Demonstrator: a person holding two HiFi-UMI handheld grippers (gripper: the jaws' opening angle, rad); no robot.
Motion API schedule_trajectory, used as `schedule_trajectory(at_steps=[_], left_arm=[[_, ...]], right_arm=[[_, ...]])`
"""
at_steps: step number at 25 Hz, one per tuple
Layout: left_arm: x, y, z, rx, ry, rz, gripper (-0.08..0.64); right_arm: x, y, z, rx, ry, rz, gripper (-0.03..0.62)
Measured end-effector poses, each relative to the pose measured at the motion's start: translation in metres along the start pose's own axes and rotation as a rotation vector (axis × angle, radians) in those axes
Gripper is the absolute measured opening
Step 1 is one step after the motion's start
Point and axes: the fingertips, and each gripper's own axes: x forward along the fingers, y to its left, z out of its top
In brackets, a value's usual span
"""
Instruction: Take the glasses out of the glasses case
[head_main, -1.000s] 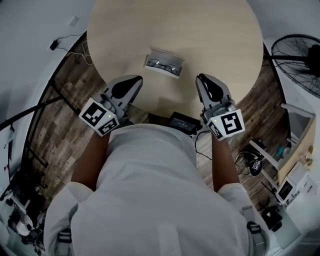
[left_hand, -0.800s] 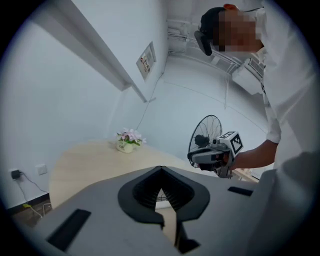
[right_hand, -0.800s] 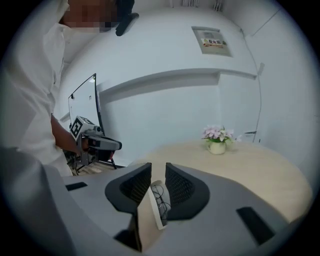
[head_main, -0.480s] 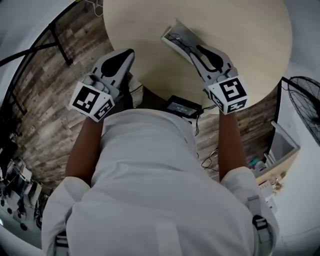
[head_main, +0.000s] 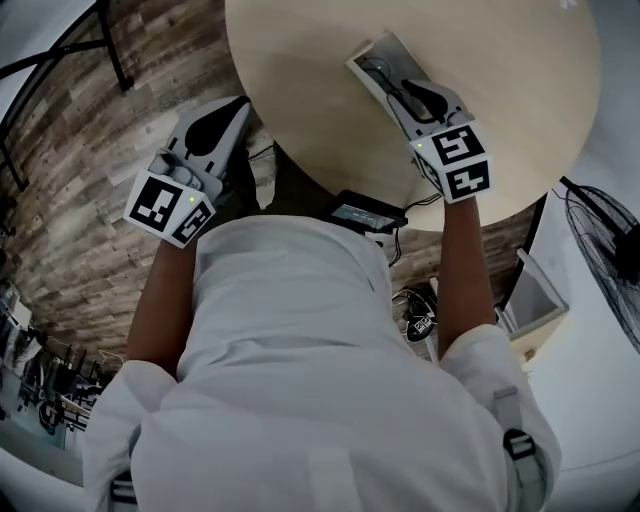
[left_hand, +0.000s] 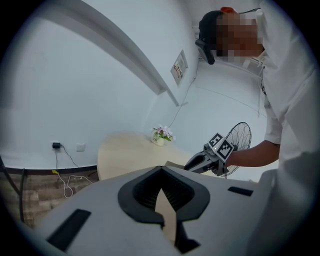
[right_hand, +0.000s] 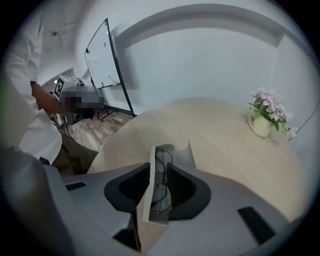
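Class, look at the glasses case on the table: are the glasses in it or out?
In. The right gripper view shows the wire-rimmed glasses lying inside the open glasses case, seen between the right gripper's parted jaws.

You've got a round tabletop (head_main: 300, 80) w/ flower pot (right_hand: 263, 122) near far edge; fan (left_hand: 248, 140) + whiteboard (right_hand: 102, 55) off to sides, wood floor (head_main: 80, 200).

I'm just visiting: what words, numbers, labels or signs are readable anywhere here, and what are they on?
No text here reads clearly.
Left marker cube and right marker cube: black-and-white square patterns, no letters.
Wall plaque: too small to read.
Black device's screen: too blurred to read.
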Motion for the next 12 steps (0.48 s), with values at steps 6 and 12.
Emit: schedule_trajectory(at_steps=[6,12], left_arm=[[0.000,0.003,-0.017,-0.032,0.011,0.004,0.012],[-0.004,0.002,-0.027,-0.055,0.017,0.005,0.012]], right_arm=[[0.017,-0.007,-0.015,-0.010,0.110,-0.022,0.109],[0.028,-0.014,-0.027,0.029,0.202,-0.027,0.109]])
